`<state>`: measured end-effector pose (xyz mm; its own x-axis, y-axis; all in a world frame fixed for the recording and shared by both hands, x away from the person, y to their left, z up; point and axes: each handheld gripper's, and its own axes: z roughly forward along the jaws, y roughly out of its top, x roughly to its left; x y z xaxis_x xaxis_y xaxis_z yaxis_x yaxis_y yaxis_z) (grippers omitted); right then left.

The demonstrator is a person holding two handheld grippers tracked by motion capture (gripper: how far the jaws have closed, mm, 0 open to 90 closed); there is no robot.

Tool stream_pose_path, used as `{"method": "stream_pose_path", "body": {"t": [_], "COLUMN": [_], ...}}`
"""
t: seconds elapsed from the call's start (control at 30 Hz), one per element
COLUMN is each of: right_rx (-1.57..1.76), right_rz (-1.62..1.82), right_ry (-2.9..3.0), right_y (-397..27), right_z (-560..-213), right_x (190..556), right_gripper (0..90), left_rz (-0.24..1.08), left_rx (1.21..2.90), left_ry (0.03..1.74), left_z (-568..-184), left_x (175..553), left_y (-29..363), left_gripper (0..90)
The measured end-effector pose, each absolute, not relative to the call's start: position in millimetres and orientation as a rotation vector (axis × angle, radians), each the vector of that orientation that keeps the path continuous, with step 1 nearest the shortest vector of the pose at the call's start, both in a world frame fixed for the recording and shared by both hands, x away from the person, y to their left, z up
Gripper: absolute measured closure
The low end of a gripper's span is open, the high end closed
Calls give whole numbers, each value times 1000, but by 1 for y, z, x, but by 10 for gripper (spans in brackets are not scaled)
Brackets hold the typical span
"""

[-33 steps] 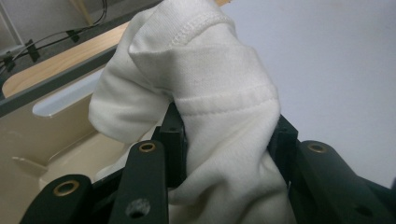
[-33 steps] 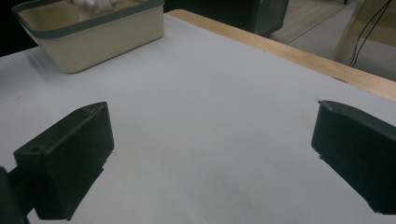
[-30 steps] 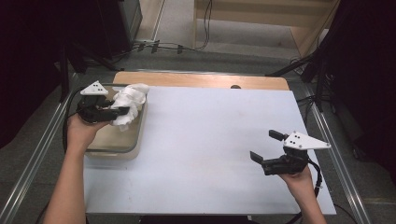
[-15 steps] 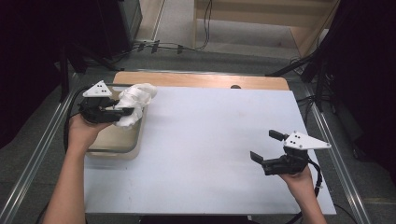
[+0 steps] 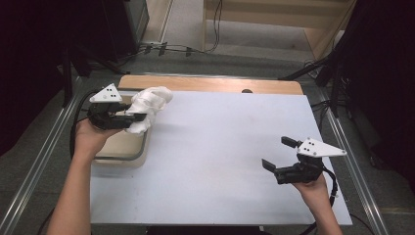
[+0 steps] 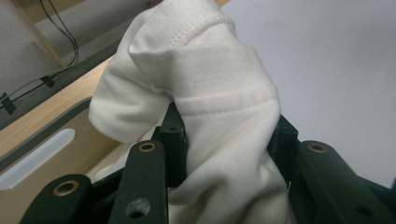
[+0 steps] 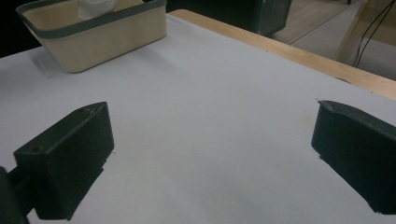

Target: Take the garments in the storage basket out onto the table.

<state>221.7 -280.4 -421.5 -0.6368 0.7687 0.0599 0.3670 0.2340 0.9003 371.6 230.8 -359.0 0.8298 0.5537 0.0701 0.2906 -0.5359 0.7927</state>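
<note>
A bunched white cloth (image 5: 147,105) hangs in the air over the right edge of a beige basin (image 5: 122,147) at the table's left. My left gripper (image 5: 131,117) is shut on the white cloth (image 6: 219,107), whose folds bulge up between and over the black jaws. At the table's right, near the front edge, my right gripper (image 5: 278,152) is open with nothing between its jaws, low over the white tabletop (image 5: 220,147). In the right gripper view the beige basin (image 7: 93,32) stands far off at the upper left, with the cloth (image 7: 95,7) above it.
A wooden strip (image 5: 210,84) runs along the table's far edge. Metal rails (image 5: 352,161) flank both sides. Cables (image 5: 171,48) lie on the floor beyond, and dark stands rise at the far left and right.
My left gripper has lifted the white cloth out of the basin and carried it up and to the right. The right gripper has stayed still.
</note>
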Motion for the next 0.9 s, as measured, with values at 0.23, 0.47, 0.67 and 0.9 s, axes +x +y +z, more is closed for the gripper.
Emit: {"method": "stream_pose_path", "body": {"t": [0.23, 0.47, 0.67, 0.9], "right_rx": [1042, 1035, 1033, 1032], "right_rz": [1378, 1379, 1378, 1382], "right_ry": [2117, 2123, 2122, 2119], "right_y": [-281, -281, -281, -283], "right_z": [-421, -421, -421, -421], "right_x": [222, 221, 221, 221], "right_gripper": [0, 0, 0, 0], "left_rz": [390, 381, 360, 346], "left_rx": [2156, 2158, 2155, 2151], "left_ry": [596, 551, 502, 457], "left_z": [-355, -349, -344, -339], "left_x": [370, 368, 366, 364], "left_y": [223, 210, 197, 181], "left_gripper": [603, 602, 602, 602]}}
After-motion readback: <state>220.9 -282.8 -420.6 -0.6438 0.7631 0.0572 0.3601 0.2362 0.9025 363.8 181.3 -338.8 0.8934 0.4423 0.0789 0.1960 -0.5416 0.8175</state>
